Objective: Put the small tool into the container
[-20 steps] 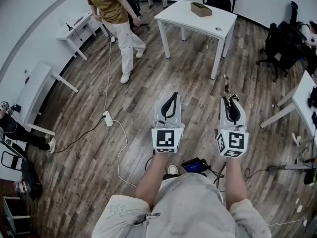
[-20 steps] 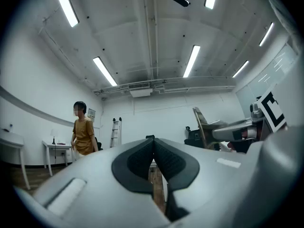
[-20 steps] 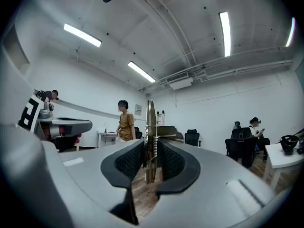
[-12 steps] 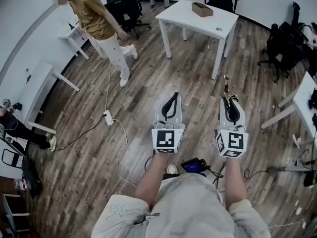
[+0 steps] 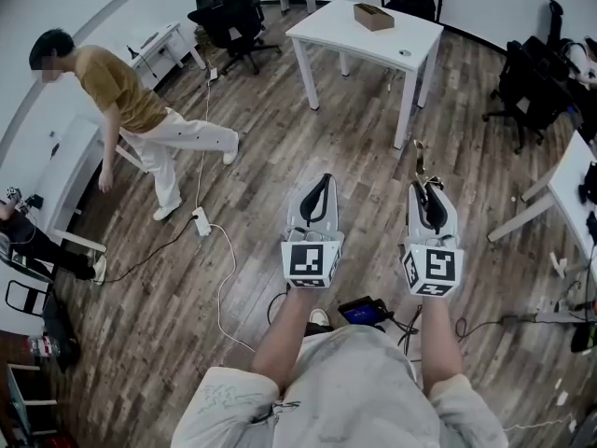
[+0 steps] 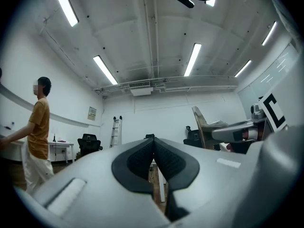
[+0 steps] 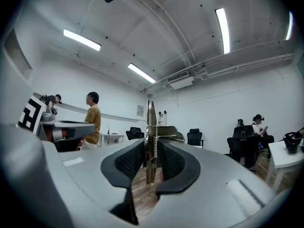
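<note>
In the head view I hold both grippers side by side over the wooden floor. My right gripper [image 5: 424,185] is shut on the small tool [image 5: 419,157], a thin metal piece with a spring that sticks out past the fingertips. The right gripper view shows the small tool [image 7: 150,137] upright between the pads of my right gripper [image 7: 151,151]. My left gripper [image 5: 322,179] is shut with nothing in it, its pads meeting at the tip of the left gripper [image 6: 153,144]. The container [image 5: 373,16], a brown open box, stands on the white table [image 5: 345,32] far ahead.
A person in a tan shirt [image 5: 121,101] steps across the floor at the left, near white desks [image 5: 65,171]. A power strip and cable [image 5: 202,222] lie on the floor. Black office chairs [image 5: 229,12] stand at the back, and more chairs [image 5: 527,82] and a table edge [image 5: 569,180] at the right.
The person in the tan shirt has walked from the back to the left. The view has edged a little toward the white table. Both grippers keep their pose and the tool stays gripped.
</note>
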Demonstrator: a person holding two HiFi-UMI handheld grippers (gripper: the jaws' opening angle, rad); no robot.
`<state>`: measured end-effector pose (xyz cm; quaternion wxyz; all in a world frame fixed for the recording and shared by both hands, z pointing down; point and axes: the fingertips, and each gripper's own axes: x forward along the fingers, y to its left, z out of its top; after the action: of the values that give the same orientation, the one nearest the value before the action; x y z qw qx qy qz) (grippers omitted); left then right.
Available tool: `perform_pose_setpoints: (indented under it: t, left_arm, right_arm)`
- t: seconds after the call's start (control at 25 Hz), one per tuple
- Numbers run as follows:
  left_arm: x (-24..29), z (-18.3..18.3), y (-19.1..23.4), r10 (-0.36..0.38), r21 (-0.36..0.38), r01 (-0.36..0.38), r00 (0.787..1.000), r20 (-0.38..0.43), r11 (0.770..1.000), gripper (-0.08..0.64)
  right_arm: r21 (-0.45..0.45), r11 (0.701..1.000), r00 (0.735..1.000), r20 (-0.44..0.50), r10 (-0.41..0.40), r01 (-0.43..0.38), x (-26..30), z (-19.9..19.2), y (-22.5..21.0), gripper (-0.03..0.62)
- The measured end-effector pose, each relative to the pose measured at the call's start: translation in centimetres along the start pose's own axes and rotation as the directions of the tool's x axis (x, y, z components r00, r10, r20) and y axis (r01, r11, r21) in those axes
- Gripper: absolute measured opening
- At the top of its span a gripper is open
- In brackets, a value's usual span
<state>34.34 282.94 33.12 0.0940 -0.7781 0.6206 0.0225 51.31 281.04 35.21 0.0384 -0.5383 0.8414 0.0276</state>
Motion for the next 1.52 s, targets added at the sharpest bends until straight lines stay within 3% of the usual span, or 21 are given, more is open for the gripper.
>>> perform_pose_setpoints:
  t: [0.2, 0.32, 0.56, 0.72, 0.92, 1.08, 1.36, 1.52]
  left_arm:
    - [3.8, -0.4, -8.4, 0.010, 0.005, -0.010, 1.000, -0.006, 1.000, 0.011]
    - [6.3, -0.6, -11.2, 0.009, 0.023, -0.009, 1.000, 0.001, 1.000, 0.011]
    - [10.0, -2.1, -11.8, 0.006, 0.037, -0.006, 1.000, 0.020, 0.999, 0.011]
    - [14.8, -3.6, -10.0, -0.008, 0.033, 0.007, 1.000, 0.021, 0.999, 0.011]
    - [20.8, -6.3, -3.4, -0.018, 0.020, 0.018, 0.999, 0.030, 1.000, 0.011]
    - [27.8, -8.4, 4.1, -0.026, 0.019, 0.026, 0.999, 0.027, 0.999, 0.011]
    - [41.4, -10.9, 21.4, -0.036, -0.002, 0.036, 0.999, 0.039, 0.999, 0.011]
    - [49.9, -11.3, 33.8, -0.047, -0.005, 0.047, 0.998, 0.048, 0.999, 0.011]
  right_arm:
    - [0.000, 1.000, 1.000, -0.001, 0.016, -0.016, -1.8, -0.4, -9.1, 0.089]
    - [0.004, 1.000, 1.000, 0.002, 0.013, -0.013, -1.2, -0.8, -13.0, 0.089]
    - [-0.004, 1.000, 1.000, -0.002, 0.007, -0.007, 1.6, -2.7, -15.7, 0.089]
    - [-0.010, 1.000, 1.000, -0.010, -0.001, 0.001, 6.5, -3.8, -16.9, 0.089]
    - [-0.029, 1.000, 1.000, -0.016, -0.010, 0.010, 15.4, -5.5, -15.1, 0.089]
    - [-0.037, 0.999, 1.000, -0.024, -0.018, 0.017, 25.6, -6.4, -13.3, 0.089]
    - [-0.053, 0.998, 0.999, -0.026, -0.026, 0.024, 46.9, -6.5, -7.5, 0.089]
    - [-0.063, 0.997, 0.999, -0.029, -0.039, 0.037, 61.0, -5.4, -2.7, 0.089]
